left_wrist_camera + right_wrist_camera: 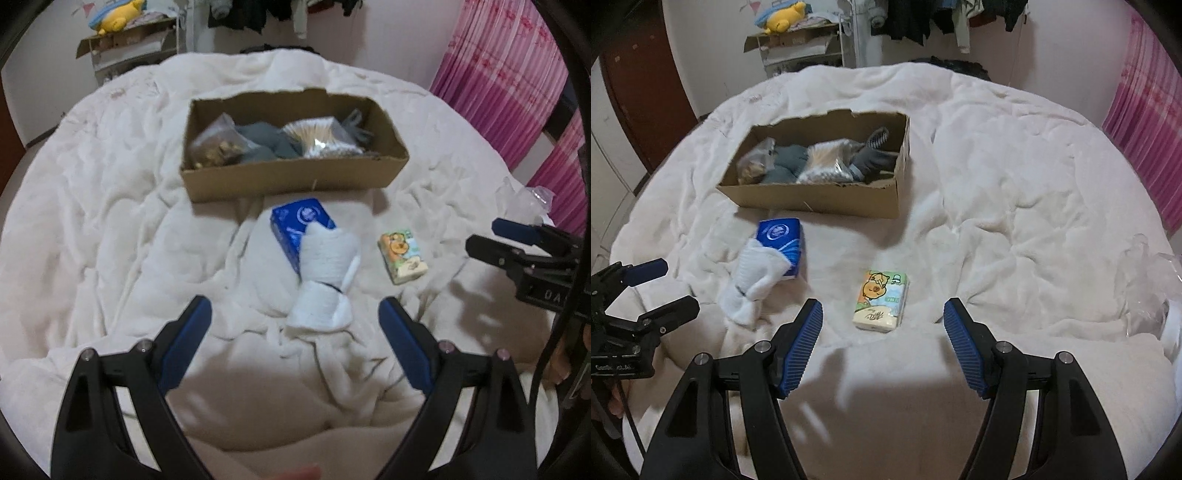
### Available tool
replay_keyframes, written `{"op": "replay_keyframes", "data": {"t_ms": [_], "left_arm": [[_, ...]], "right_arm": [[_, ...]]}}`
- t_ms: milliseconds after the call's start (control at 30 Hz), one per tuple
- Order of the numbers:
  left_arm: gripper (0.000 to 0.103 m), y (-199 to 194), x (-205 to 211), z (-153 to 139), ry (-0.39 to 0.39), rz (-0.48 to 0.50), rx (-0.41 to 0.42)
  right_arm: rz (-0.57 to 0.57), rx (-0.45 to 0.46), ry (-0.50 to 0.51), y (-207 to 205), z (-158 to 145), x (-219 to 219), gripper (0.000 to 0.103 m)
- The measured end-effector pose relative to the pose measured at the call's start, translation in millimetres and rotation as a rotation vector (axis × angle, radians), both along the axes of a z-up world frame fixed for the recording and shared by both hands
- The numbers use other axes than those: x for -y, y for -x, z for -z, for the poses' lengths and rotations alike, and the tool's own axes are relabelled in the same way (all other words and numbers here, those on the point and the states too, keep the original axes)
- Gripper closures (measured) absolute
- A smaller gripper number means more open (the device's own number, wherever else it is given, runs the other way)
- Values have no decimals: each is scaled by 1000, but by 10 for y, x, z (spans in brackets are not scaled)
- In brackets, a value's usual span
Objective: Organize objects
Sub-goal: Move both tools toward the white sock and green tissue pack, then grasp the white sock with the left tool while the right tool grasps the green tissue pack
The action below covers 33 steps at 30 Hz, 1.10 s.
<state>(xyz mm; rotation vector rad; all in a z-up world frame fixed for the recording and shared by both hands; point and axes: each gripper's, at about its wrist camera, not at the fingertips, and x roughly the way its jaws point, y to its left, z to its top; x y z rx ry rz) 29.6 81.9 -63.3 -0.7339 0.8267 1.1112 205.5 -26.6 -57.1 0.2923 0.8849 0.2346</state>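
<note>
White socks [325, 280] lie on the bed blanket [110, 221], draped over a blue tissue pack [295, 221] before the cardboard box [295, 177]; a careless pinch might snag blanket folds or drag that pack. They sit just ahead, between the left gripper's [295, 317] spread fingers. The right gripper [882, 317], fingers also spread and empty, frames the cartoon tissue pack [882, 299].

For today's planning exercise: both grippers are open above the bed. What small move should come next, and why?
Probably lower the right gripper onto the cartoon tissue pack. The pack lies loose on the blanket, outside the box, almost centred between the open fingers. The left gripper is likewise lined up on the white sock, which rests against the blue pack.
</note>
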Motion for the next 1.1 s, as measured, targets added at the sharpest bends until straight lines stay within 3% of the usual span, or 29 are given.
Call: {"op": "replay_keyframes", "data": {"t_ms": [167,533,633,800,1000,1100], "left_arm": [[10,-136,-185,230,60,30,-28],[12,-234,-367,519,103,34,-41],[23,-286,-393,637,144,60,-45],[32,-316,-431,752,173,72,-51],[34,-357,-401,815,175,88,-79],[46,-330,-399,810,172,77,-76]], "right_arm": [[-25,-38,6,-249,149,-77,32],[-88,-157,23,-668,565,-269,32],[-88,-191,24,-777,676,-300,32],[-92,-269,11,-936,895,-328,34],[-136,-261,46,-939,911,-456,46],[-134,-246,35,-909,893,-451,52]]}}
